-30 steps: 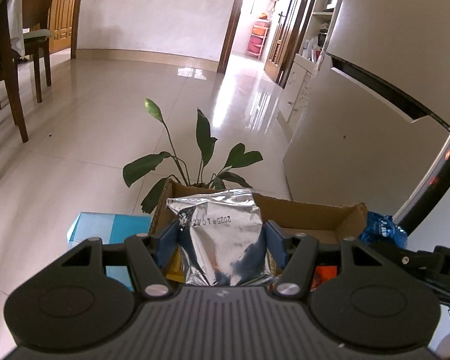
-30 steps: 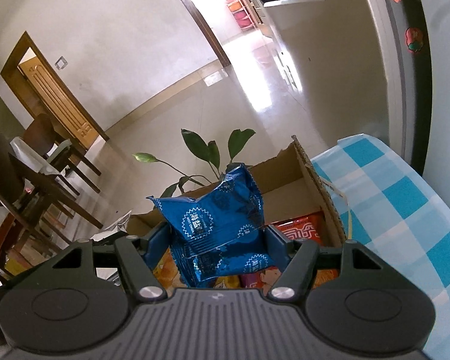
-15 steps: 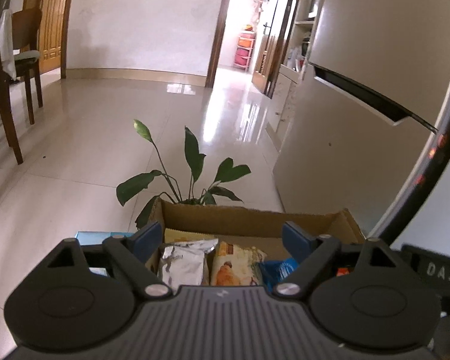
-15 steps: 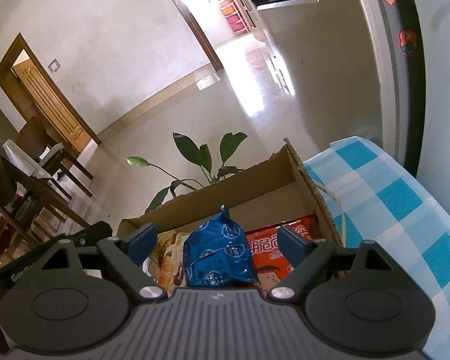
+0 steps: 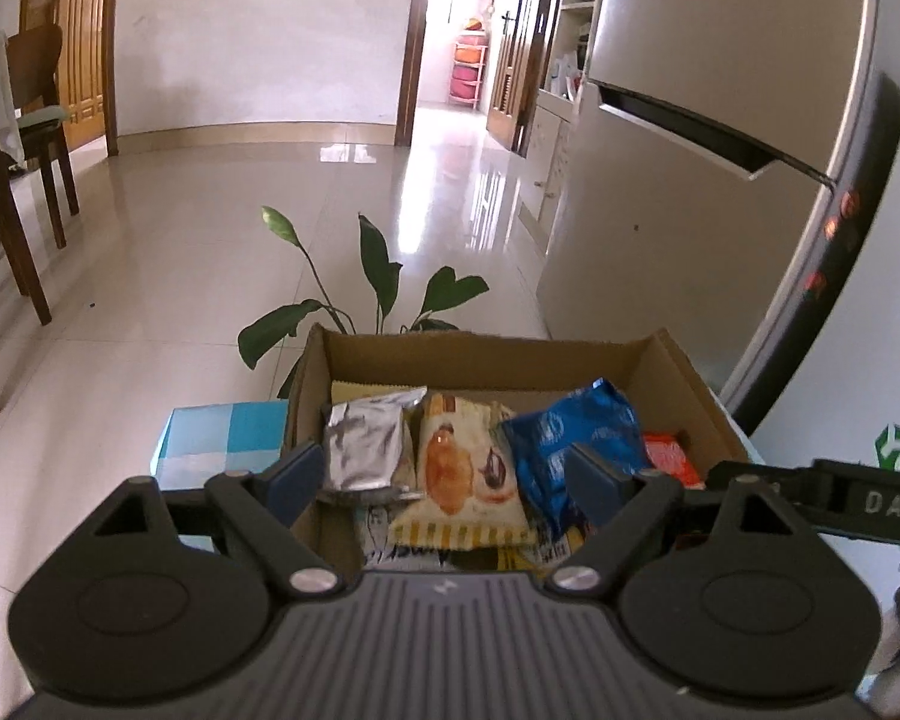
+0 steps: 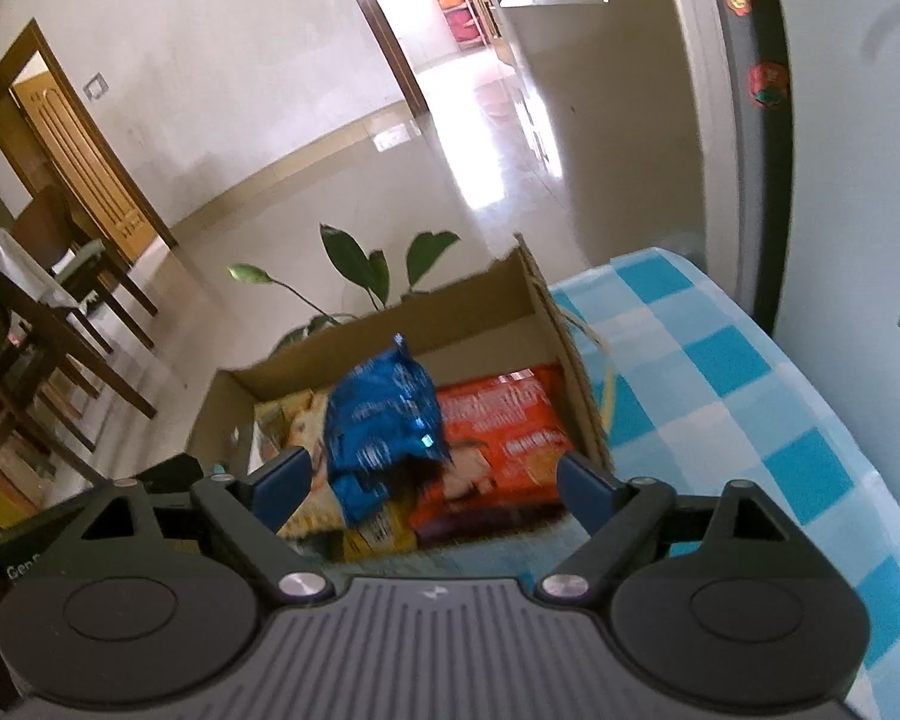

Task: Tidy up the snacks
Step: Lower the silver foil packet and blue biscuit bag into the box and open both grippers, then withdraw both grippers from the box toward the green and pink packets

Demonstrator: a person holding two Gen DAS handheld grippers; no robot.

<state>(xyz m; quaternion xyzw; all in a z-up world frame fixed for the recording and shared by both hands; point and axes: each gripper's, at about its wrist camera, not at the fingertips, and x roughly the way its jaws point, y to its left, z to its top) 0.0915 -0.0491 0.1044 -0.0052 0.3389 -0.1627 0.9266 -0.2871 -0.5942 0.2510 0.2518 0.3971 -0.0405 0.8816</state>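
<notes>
An open cardboard box (image 5: 486, 354) holds several snack packets. A silver packet (image 5: 366, 450) lies at its left, a yellow pastry packet (image 5: 456, 474) in the middle, a blue packet (image 5: 576, 438) right of that, and an orange one (image 5: 669, 456) at the far right. My left gripper (image 5: 444, 471) hangs open above the box's near side, holding nothing. In the right wrist view the blue packet (image 6: 384, 420) rests crumpled on the other snacks beside the orange-red packet (image 6: 504, 438). My right gripper (image 6: 432, 474) is open with its jaws still opening, the blue packet lying free below them.
The box (image 6: 468, 306) sits at the far edge of a table with a blue-checked cloth (image 6: 720, 390). A leafy plant (image 5: 378, 276) stands just behind it on the tiled floor. A fridge (image 5: 690, 180) rises at the right. Wooden chairs (image 5: 24, 120) stand far left.
The left gripper let go of the silver packet and the right let go of the blue one; both now lie in the box. Both grippers drew back slightly with their jaws wide.
</notes>
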